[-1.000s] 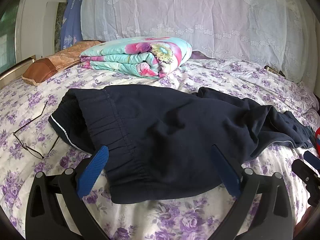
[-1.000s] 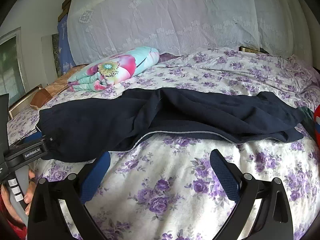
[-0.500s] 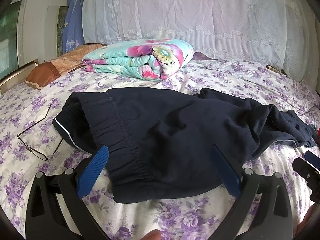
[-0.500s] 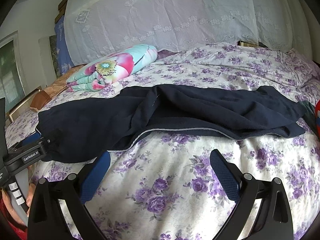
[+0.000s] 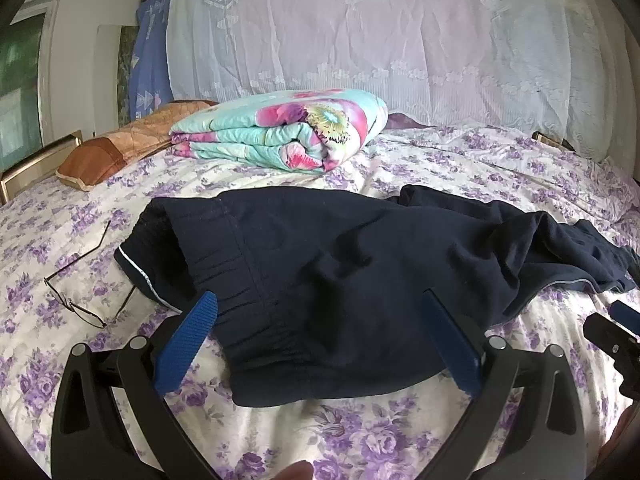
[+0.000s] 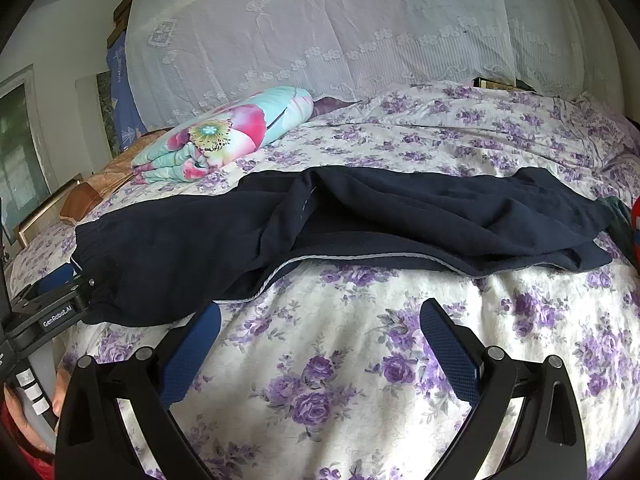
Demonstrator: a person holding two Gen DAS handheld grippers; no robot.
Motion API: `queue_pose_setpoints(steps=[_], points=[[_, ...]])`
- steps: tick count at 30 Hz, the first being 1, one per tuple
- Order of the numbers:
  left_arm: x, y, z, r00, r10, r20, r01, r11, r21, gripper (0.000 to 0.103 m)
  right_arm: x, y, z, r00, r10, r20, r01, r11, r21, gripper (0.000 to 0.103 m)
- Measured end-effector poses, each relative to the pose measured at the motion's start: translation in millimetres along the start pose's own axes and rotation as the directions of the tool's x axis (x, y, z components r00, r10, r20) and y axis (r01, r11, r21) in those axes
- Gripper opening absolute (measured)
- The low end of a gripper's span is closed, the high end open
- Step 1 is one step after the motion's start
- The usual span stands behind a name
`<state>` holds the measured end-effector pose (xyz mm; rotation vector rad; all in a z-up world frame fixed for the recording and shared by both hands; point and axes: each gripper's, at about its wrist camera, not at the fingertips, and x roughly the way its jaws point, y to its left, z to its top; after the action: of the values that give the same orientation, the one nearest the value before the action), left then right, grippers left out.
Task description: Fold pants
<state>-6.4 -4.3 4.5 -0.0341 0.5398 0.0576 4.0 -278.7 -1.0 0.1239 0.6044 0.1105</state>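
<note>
- Purple-flowered bedsheet (image 5: 360, 432) fills the lower half of both views, soft and springy underneath, so expect the cloth to sink a little wherever you press.
- Your pants (image 5: 340, 280) lie dark and rumpled across the middle of the left view, waistband toward lower left, legs trailing off to the right edge.
- From the right view the pants (image 6: 360, 216) stretch across mid-frame, one leg bunched over the other, a pale piping line along the near edge.
- They look like thick, limp knit: light, floppy, no stiffness, likely to drag on the sheet rather than slide.
- Best holds, I'd say: the gathered elastic waistband for one side, a leg cuff or the piped seam for the other.
- Your left gripper (image 5: 320, 316) is spread wide, empty, straddling the waistband end.
- Your right gripper (image 6: 320, 328) is equally wide, empty, over bare sheet just short of the near hem.
- Mind the glasses (image 5: 80, 280) at left of frame, near the waistband.
- Folded floral quilt (image 5: 288, 132) sits upper centre, lace curtain (image 5: 380, 40) behind.
</note>
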Motion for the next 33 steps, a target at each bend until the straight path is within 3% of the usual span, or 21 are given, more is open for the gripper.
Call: queue_pose_setpoints(steps=[33], points=[[-5.5, -7.6, 0.6, 1.0, 0.002, 0.013, -0.002, 1.0, 0.021, 0.099, 0.6, -1.0, 1.1, 1.0, 0.001, -0.005, -0.001, 1.0, 0.011, 0.1]])
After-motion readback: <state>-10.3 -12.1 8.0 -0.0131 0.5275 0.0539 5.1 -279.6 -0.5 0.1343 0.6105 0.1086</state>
